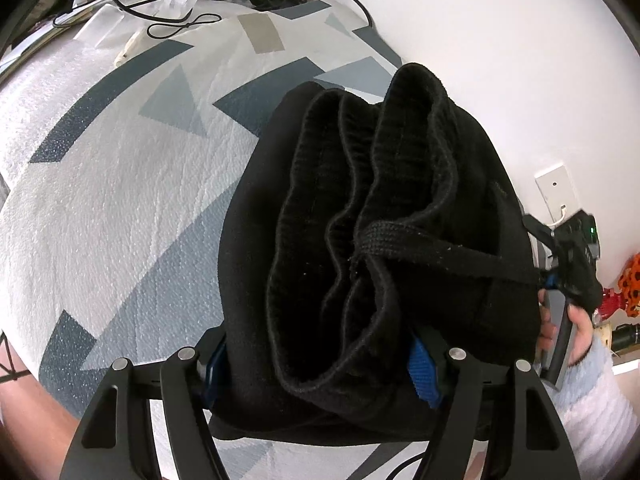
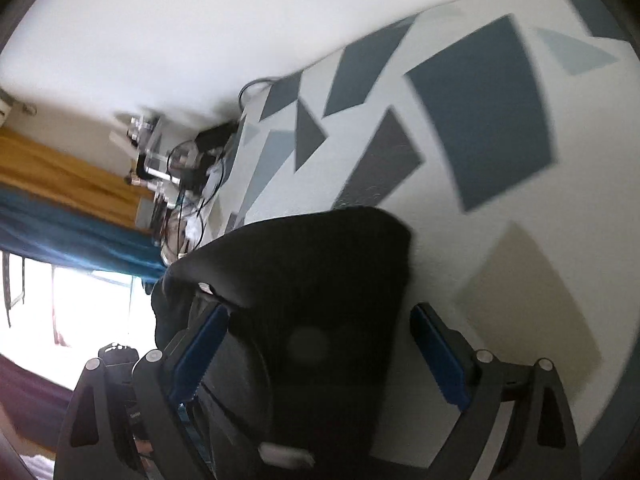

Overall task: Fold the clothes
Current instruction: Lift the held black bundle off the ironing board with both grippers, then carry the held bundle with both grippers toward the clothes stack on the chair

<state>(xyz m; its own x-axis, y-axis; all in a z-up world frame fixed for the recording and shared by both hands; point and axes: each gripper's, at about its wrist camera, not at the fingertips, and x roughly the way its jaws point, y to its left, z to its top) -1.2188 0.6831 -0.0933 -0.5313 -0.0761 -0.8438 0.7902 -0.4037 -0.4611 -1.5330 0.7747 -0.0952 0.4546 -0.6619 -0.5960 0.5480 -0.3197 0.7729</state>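
Left tool [image 1: 320, 364] clamping black garment [image 1: 380, 220], right tool [image 2: 320, 352] seemingly released

A bedroom in a home: a bed covered with a white quilted bedspread [image 1: 120, 200] printed with grey and blue geometric shapes stands against a plain white wall [image 1: 500, 60]. Black cables [image 1: 180, 20] and small gadgets clutter its far edge. A teal curtain [image 2: 72, 236] hangs beside a bright window [image 2: 80, 308], and a wall socket [image 1: 558, 190] is mounted nearby.

Black garment [image 1: 380, 220]; grey-and-white geometric bedcover [image 1: 120, 184]
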